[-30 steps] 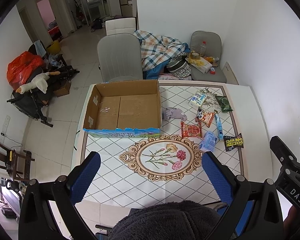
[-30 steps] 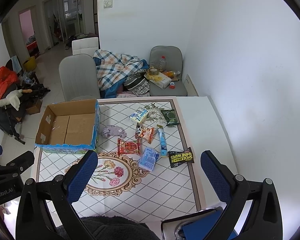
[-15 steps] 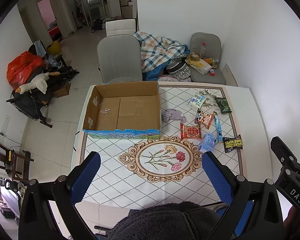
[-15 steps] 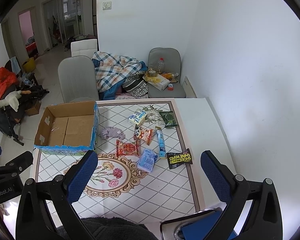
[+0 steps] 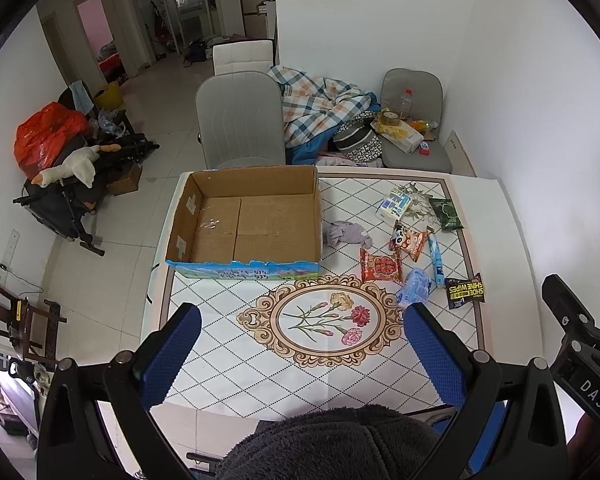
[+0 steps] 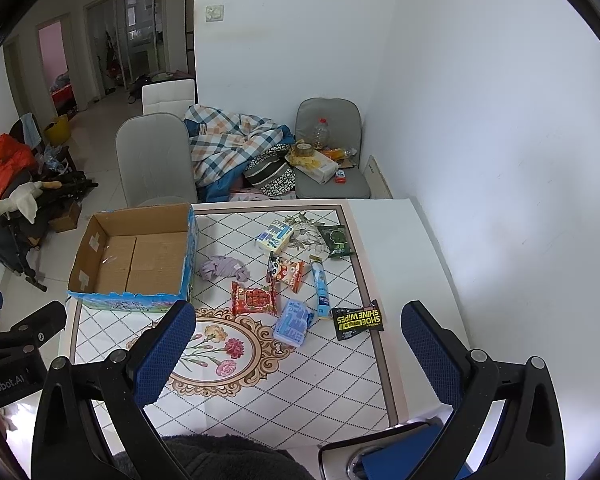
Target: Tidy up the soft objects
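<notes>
An open, empty cardboard box [image 5: 244,220] [image 6: 134,256] stands on the table's far left. Right of it lie soft items: a crumpled lilac cloth [image 5: 346,234] [image 6: 222,267], a red snack packet [image 5: 380,266] [image 6: 254,299], a panda packet [image 6: 285,273], a light-blue tissue pack [image 5: 415,287] [image 6: 293,322], a blue tube [image 6: 321,290], a black shoe-wipes sachet [image 5: 465,291] [image 6: 357,320], a green sachet [image 6: 335,240] and a white-blue pack [image 6: 274,236]. My left gripper [image 5: 300,356] and right gripper [image 6: 296,354] are both open and empty, high above the table's near edge.
The table [image 5: 508,248] has a tiled top with a flower medallion [image 5: 324,320] and stands against a white wall at the right. Grey chairs [image 5: 240,120] and a plaid blanket [image 5: 320,100] are behind it. A dark fleece sleeve [image 5: 332,444] shows below.
Both grippers have drawn back and up a little, so the table looks smaller and farther. Nothing on the table has moved.
</notes>
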